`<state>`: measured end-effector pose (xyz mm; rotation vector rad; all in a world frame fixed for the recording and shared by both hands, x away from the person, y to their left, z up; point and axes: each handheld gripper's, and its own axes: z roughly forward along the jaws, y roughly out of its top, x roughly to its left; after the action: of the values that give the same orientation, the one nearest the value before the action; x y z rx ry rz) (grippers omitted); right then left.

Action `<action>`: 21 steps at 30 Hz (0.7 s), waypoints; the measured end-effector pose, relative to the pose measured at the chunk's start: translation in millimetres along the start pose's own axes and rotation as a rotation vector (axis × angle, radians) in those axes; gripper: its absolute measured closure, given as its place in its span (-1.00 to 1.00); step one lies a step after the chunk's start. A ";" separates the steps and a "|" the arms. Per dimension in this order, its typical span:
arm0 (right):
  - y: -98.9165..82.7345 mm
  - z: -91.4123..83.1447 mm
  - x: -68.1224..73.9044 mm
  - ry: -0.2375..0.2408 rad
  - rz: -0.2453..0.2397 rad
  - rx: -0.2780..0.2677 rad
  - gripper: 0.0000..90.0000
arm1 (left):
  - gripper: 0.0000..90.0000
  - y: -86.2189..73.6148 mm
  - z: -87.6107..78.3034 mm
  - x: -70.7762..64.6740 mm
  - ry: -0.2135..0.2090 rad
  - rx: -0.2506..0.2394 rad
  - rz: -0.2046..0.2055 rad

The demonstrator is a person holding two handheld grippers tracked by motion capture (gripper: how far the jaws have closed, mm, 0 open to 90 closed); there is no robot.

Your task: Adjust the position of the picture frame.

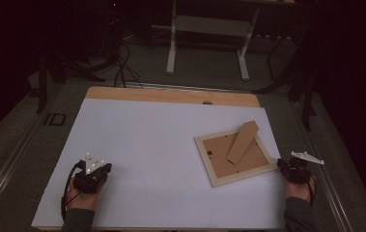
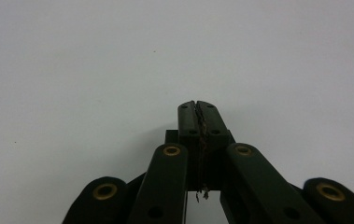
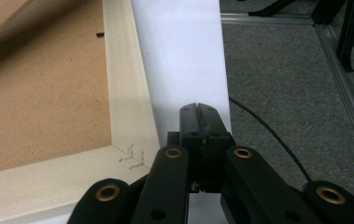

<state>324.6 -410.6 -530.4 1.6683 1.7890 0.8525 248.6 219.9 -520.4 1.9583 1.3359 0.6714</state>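
- the left hand (image 1: 81,195) comes in from the bottom edge at the left, sleeve just showing, wrapped around the left gripper (image 1: 104,169).
- that gripper lies low and points forward and a little to the right, its grey three-cornered plate on top and a cable looping by the wrist.
- in the left gripper view its jaws are pressed together with nothing between them.
- the right hand (image 1: 299,188) comes in at the bottom right, holding the right gripper (image 1: 281,163) pointed forward and to the left.
- its jaws also meet, empty.
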 end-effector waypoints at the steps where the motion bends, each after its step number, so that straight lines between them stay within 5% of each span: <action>1: -0.4 0.2 0.0 0.004 0.003 0.002 1.00 | 1.00 0.1 0.3 -0.5 0.002 0.000 0.003; 21: -3.7 -1.0 1.6 0.033 0.002 0.016 1.00 | 1.00 0.4 1.5 -2.2 0.001 0.006 0.014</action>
<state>321.3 -409.2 -532.6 1.6756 1.8206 0.8732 249.2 217.4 -521.1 1.9739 1.3278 0.6756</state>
